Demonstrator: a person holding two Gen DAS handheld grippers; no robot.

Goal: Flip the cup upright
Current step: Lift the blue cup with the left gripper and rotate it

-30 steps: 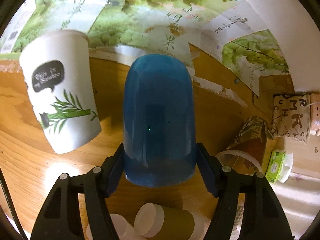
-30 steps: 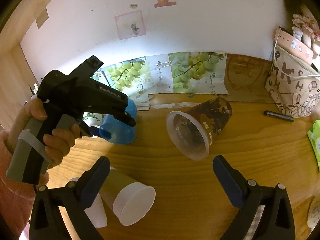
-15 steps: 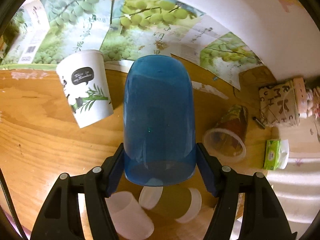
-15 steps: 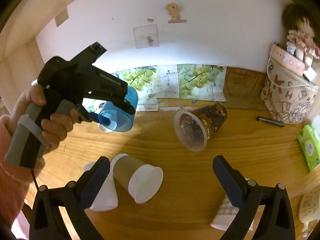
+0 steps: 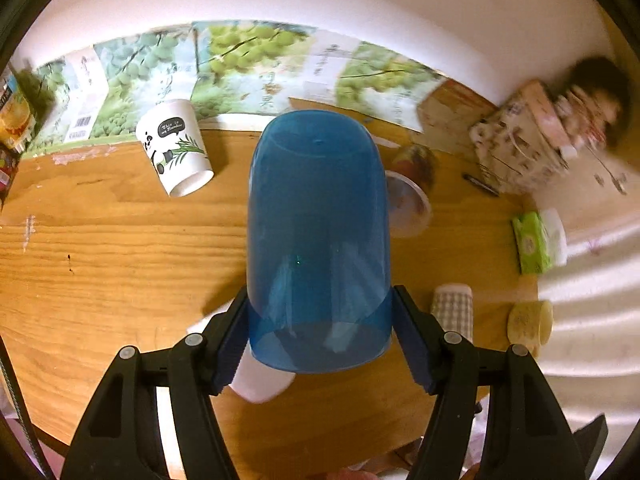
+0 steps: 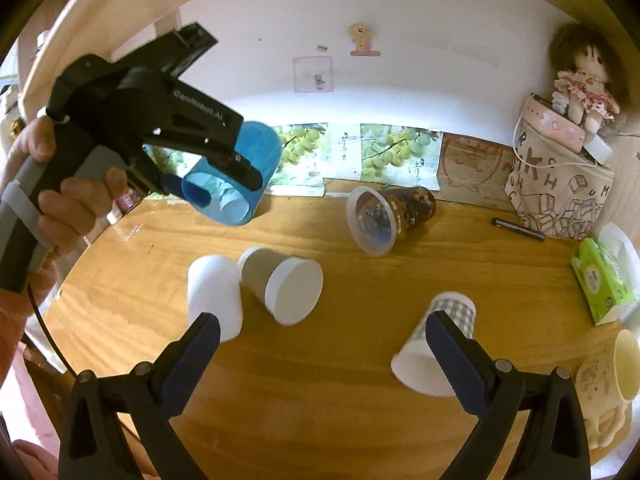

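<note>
My left gripper [image 5: 320, 336] is shut on a translucent blue cup [image 5: 318, 240] near its open rim and holds it high above the wooden table [image 5: 120, 260]. The cup's closed base points away from me. In the right wrist view the left gripper [image 6: 212, 188] and blue cup [image 6: 240, 172] hang in the air at upper left, the cup's mouth facing the camera. My right gripper [image 6: 324, 360] is open and empty above the table's front.
Several cups lie on their sides: a panda cup [image 5: 176, 156], a clear patterned cup [image 6: 384, 216], a white cup [image 6: 212, 296], a grey-brown cup [image 6: 280, 280], a checked cup [image 6: 436, 340]. A tissue pack [image 6: 604, 280], pen [image 6: 520, 228] and printed bag [image 6: 560, 188] sit at right.
My left gripper has lifted the blue cup higher above the table. The right gripper has pulled back and up, so more of the table shows.
</note>
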